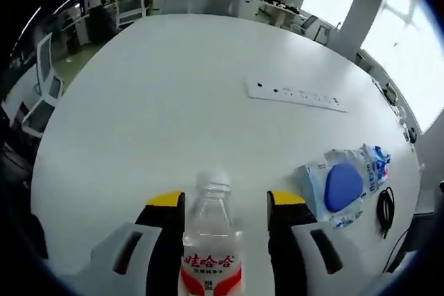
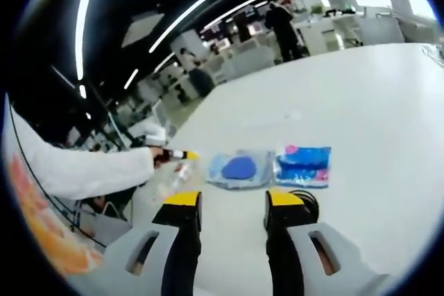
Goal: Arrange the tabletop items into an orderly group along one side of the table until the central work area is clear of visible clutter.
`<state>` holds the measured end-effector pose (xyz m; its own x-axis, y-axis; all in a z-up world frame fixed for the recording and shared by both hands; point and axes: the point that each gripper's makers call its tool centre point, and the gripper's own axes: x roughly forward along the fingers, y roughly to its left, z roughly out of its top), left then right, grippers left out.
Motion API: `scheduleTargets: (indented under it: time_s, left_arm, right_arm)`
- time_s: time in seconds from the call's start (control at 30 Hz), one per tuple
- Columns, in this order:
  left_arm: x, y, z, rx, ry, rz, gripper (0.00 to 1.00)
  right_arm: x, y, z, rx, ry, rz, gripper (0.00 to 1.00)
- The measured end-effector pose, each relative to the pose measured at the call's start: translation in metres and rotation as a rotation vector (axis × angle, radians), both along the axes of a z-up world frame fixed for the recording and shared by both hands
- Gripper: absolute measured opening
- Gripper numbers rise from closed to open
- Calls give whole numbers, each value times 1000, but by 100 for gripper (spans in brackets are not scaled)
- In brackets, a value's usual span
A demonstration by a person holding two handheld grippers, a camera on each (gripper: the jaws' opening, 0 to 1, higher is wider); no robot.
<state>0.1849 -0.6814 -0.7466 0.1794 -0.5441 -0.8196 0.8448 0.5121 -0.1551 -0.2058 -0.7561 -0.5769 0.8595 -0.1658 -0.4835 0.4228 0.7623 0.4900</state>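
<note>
A clear water bottle (image 1: 211, 240) with a red and white label stands between the yellow-tipped jaws of my left gripper (image 1: 226, 200), which is open; a gap shows between the bottle and the right-hand jaw. To the right lie a clear bag with a round blue pad (image 1: 341, 188), a blue and white packet (image 1: 374, 164) and a coiled black cable (image 1: 385, 207). My right gripper (image 2: 233, 199) is open over the table with nothing between its jaws. Beyond it lie the blue pad bag (image 2: 239, 168) and the blue and pink packet (image 2: 303, 165). The left gripper (image 2: 177, 154) and bottle (image 2: 172, 177) show at left.
A white power strip (image 1: 297, 93) lies farther out on the round white table (image 1: 173, 102). A white sleeve (image 2: 83, 171) reaches in from the left. The black cable (image 2: 305, 199) sits just past my right jaw. Office chairs, desks and people stand beyond the table.
</note>
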Motion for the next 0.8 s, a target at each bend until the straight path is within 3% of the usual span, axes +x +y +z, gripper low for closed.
scheduleTargets:
  time_s: [0.2, 0.47, 0.8]
  left_arm:
    - [11, 0, -9, 39, -26, 1, 39]
    - [8, -1, -18, 76, -18, -39, 31]
    - [5, 0, -9, 62, -43, -55, 24]
  right_arm:
    - [2, -8, -3, 10, 1, -28, 32]
    - [-4, -19, -8, 27, 14, -72, 29]
    - [-7, -19, 3, 10, -22, -97, 25]
